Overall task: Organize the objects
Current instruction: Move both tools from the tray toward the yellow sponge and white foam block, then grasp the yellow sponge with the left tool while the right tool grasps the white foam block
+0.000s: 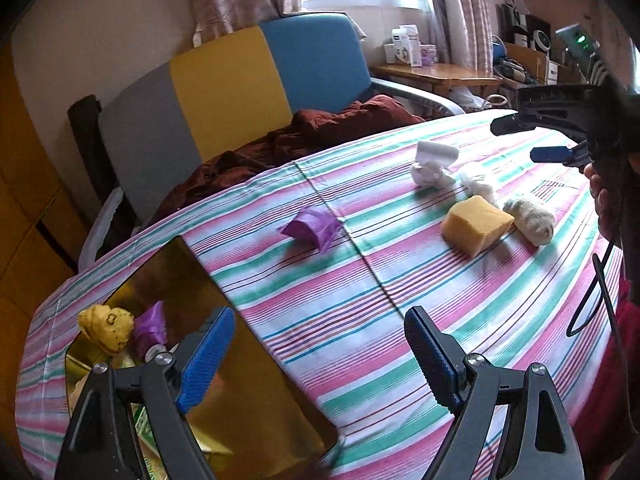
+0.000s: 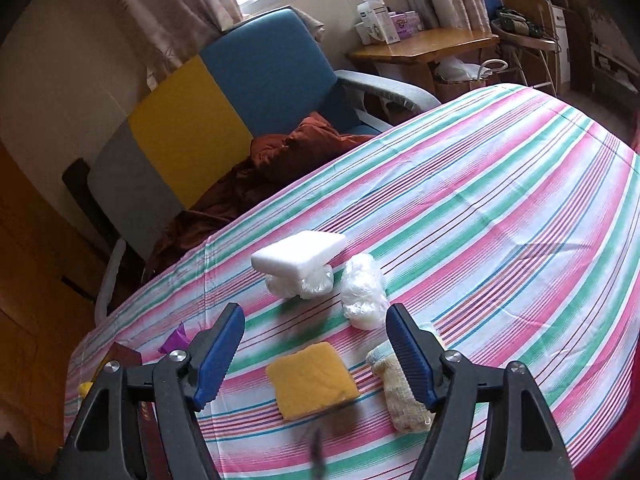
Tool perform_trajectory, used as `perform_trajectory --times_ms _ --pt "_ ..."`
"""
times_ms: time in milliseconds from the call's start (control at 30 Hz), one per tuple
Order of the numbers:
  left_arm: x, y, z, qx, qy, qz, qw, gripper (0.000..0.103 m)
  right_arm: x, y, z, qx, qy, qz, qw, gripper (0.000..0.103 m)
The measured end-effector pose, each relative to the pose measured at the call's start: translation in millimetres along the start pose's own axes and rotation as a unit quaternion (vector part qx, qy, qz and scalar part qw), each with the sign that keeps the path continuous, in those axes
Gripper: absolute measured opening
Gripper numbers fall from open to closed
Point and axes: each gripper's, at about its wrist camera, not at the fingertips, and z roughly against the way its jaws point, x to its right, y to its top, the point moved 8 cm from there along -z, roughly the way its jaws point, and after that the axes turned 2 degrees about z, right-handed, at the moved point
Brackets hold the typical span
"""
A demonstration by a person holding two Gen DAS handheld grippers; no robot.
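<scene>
left claw [image 1: 320, 356] held wide open, nothing gripped, above gold box [image 1: 192, 276] on striped surface [image 1: 360, 300]. right claw [image 2: 316, 356] likewise open over yellow sponge [image 2: 312, 380]; knitted sock [image 2: 396, 392] beside it. beyond, white foam block [image 2: 300, 252] seen propped on plastic-wrapped bundle [image 2: 308, 286].

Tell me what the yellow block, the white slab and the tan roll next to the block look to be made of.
Yellow block: likely sponge or foam, matte, soft rounded edges. White slab: probably dense foam, like a melamine sponge, with a fine, even matte surface. Tan roll: knitted fabric, maybe a rolled sock, with a nubby looped texture.
</scene>
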Motion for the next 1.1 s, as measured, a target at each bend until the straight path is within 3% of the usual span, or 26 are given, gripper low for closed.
perform_trajectory --times_ms 200,467,733,1100 --pt "20.4 7.3 -12.7 -0.003 -0.015 -0.025 0.9996 0.087 16.6 8.0 8.5 0.022 -0.003 -0.042 0.999 0.074" --pt "64.0 32.7 -31.3 0.007 -0.07 -0.073 0.9948 0.087 37.1 9.9 8.6 0.019 0.009 -0.098 0.995 0.074" --pt "117.5 55.7 -54.6 0.011 -0.147 -0.139 0.9792 0.087 45.8 3.9 -1.4 -0.009 -0.001 -0.115 0.993 0.074" --pt "163.7 66.8 -95.1 -0.017 -0.202 -0.174 0.9637 0.089 55.2 -1.9 -10.7 -0.031 0.0 -0.138 0.99 0.074"
